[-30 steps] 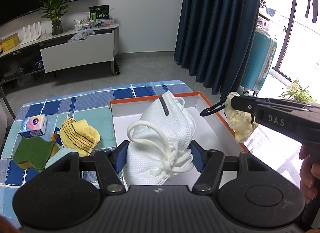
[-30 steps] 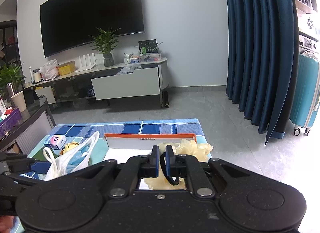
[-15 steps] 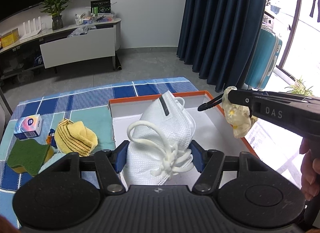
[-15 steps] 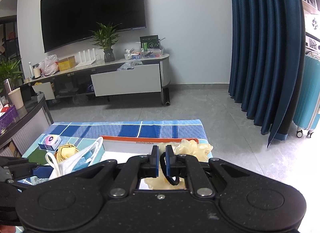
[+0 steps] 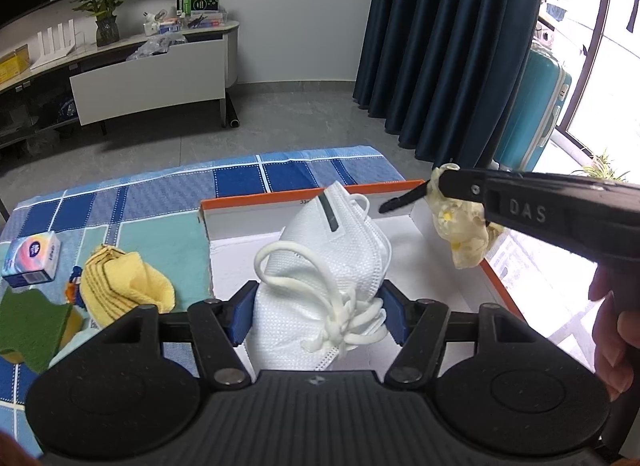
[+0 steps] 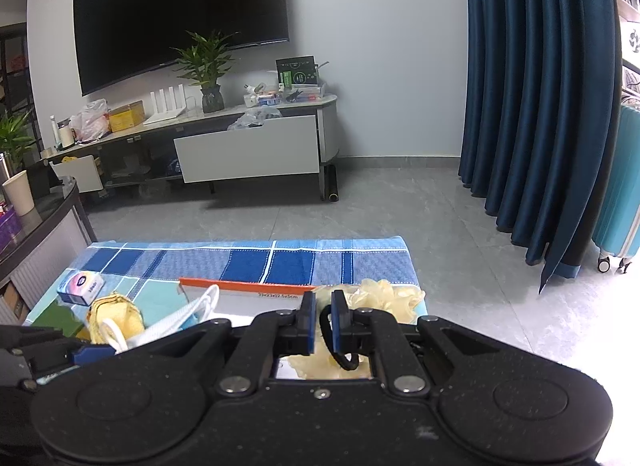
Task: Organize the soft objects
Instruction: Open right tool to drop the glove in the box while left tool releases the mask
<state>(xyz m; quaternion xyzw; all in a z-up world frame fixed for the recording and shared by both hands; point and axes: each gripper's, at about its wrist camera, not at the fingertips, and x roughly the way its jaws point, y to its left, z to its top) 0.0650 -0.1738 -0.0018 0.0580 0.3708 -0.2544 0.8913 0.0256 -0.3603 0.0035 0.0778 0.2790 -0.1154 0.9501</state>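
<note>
My left gripper (image 5: 319, 316) is shut on a bundle of white face masks (image 5: 336, 242) with tangled ear loops, held above the near part of a shallow white box with an orange rim (image 5: 304, 195). My right gripper (image 5: 404, 199) reaches in from the right over the box's far right corner. Its jaws are opening slightly, but a pale yellow ruffled piece (image 5: 464, 242) with a black loop still hangs pinched between them. In the right wrist view the same piece (image 6: 384, 294) bunches around the right gripper (image 6: 324, 322), with the box (image 6: 240, 286) just ahead.
On the blue chequered tablecloth (image 5: 280, 173) left of the box lie a yellow striped cloth (image 5: 124, 286), a green sponge (image 5: 28, 326) and a small tissue pack (image 5: 32, 254). A hand (image 5: 616, 326) grips the right tool. Beyond the table are grey floor, curtains and a TV stand.
Both grippers have moved forward over the table with their loads. The right gripper and its yellow piece now sit over the box's far right corner.
</note>
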